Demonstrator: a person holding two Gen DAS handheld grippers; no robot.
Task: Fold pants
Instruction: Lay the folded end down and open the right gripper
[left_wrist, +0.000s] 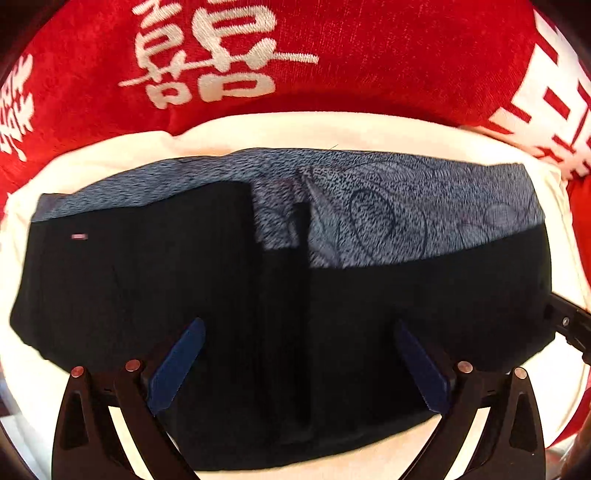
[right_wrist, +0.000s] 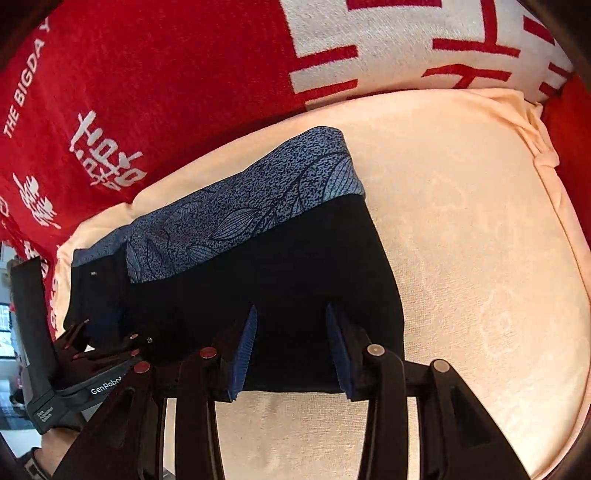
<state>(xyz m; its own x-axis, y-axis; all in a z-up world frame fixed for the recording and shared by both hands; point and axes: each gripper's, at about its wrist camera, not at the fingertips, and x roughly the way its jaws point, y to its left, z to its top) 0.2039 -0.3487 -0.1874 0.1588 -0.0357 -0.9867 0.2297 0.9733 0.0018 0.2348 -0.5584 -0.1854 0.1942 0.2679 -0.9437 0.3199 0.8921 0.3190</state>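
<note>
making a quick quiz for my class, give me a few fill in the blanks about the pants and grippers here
1. The black pants have a blue-grey ____ patterned with leaves.
2. The pants lie on a ____-coloured cushion.
3. The jaws of the left gripper and the right gripper are both ____.
4. The blanket behind the cushion is ____ with white lettering.

Missing words: waistband; cream; open; red

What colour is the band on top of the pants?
The waistband is speckled blue-grey with dark leaf outlines, clearest in the right wrist view.
</note>
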